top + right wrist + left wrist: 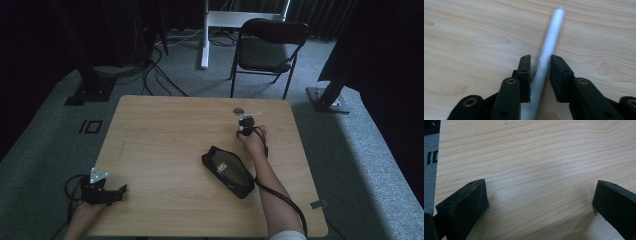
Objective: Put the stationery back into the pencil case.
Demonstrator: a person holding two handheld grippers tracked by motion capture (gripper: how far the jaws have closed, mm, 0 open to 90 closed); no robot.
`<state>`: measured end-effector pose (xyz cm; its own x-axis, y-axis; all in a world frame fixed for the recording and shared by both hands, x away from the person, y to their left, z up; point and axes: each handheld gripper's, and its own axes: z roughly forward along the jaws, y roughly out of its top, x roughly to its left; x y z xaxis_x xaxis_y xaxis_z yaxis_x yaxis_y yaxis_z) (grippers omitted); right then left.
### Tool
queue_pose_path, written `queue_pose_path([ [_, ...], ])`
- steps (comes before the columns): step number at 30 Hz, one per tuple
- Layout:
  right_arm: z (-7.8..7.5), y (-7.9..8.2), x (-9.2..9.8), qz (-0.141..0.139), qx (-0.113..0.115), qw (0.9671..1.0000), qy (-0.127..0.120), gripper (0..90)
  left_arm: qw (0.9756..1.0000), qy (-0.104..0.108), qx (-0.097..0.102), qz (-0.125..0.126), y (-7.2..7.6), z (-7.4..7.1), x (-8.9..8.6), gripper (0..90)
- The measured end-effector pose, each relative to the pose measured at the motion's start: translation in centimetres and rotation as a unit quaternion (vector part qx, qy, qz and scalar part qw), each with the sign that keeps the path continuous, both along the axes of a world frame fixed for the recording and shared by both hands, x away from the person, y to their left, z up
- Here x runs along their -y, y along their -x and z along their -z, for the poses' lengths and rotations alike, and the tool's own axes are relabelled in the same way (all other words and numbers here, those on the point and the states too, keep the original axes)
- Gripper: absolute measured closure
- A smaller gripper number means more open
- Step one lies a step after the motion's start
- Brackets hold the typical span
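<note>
Near the far right of the tabletop (165, 130), the right hand-held gripper (540, 75) pinches a white pen (546, 52) between its jaws. At the near left edge, the left hand-held gripper (540, 200) rests with jaws spread. A black pouch (228, 171) lies between them.

A: We see two black grippers. The left gripper (121, 190) has a grey three-cornered plate (97, 175) on top.

B: Yes, and we see a black cable (283, 199) trailing from the right gripper (540, 75). A cable loops by the left one too.

A: Up close, we see thick black blocks for jaws. The right ones have brass-coloured rings at the joints.

B: We see a light sleeve (288, 235) on the right arm.
</note>
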<state>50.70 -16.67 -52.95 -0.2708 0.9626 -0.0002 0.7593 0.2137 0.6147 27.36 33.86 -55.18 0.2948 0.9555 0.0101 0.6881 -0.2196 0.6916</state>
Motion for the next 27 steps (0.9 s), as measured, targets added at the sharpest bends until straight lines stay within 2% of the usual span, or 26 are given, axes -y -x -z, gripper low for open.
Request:
queue_pose_path([
  [4, 0.1, 0.5, 0.6, -0.013, 0.006, 0.9999, -0.004, 72.4, 1.0, 0.0, 0.0, 0.0, 0.0, 0.0, 0.0, 0.1],
  [9, 0.3, 1.0, 1.1, -0.029, 0.018, 0.9994, -0.004, 78.2, 1.0, 0.0, 0.0, 0.0, 0.0, 0.0, 0.0, 0.1],
  [15, 0.1, 1.4, 1.2, -0.044, 0.012, 0.9989, 0.009, 78.6, 1.0, 0.0, 0.0, 0.0, 0.0, 0.0, 0.0, 0.1],
  [22, -1.3, 2.3, 1.3, -0.059, 0.024, 0.998, -0.005, 78.5, 1.0, 0.0, 0.0, 0.0, 0.0, 0.0, 0.0, 0.1],
  [27, -2.2, 3.1, 1.5, -0.068, 0.023, 0.9973, -0.014, 78.5, 1.0, 0.0, 0.0, 0.0, 0.0, 0.0, 0.0, 0.1],
])
